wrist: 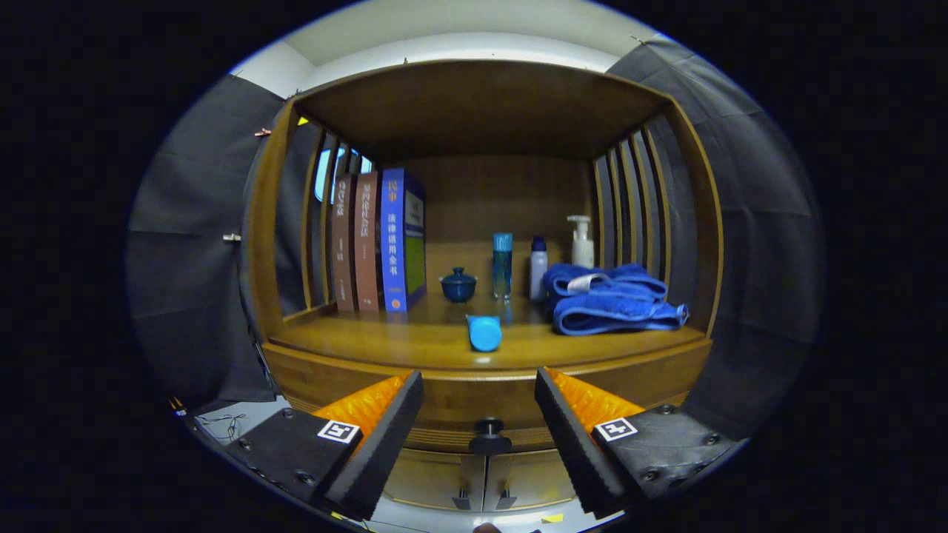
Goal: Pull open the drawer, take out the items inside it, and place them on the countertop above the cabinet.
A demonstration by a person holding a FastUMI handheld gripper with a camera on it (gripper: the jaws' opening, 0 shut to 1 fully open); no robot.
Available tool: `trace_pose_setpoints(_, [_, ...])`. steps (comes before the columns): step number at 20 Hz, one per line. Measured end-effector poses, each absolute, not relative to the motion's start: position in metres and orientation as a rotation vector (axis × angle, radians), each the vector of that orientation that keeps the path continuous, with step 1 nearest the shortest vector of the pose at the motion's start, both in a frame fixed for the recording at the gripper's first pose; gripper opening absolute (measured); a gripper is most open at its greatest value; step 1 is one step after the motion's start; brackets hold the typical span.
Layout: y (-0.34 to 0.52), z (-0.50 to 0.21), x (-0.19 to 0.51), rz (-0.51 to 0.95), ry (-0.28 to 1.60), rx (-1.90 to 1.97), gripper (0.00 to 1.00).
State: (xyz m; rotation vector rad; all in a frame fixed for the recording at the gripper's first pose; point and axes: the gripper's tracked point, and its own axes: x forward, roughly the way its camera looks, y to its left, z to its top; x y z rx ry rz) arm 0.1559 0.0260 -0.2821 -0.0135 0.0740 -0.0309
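My gripper [480, 385] is open, its two fingers spread wide with nothing between them. Just ahead and slightly below, between the fingers, sits the dark round knob [489, 428] of the wooden drawer [481, 403], which looks closed. Above the drawer runs the wooden countertop [385, 342]. A light blue cylinder [484, 333] lies on its side near the countertop's front edge, pointing toward me. What is inside the drawer is hidden.
On the counter stand three books [378, 240] at left, a small blue lidded cup [458, 286], a teal bottle [502, 265], a white bottle [538, 268], a pump bottle [581, 240] and folded blue towels [611, 300]. Slatted wooden sides enclose the shelf. Cabinet doors [485, 481] lie below the drawer.
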Motion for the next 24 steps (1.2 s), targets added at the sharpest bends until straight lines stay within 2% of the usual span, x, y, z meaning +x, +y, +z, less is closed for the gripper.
trace_pose_setpoints(14, [0.047, -0.124, 0.049, 0.049, -0.03, 0.008, 0.99])
trace_pose_setpoints(24, [0.017, -0.076, -0.017, 0.013, -0.054, 0.09, 0.99])
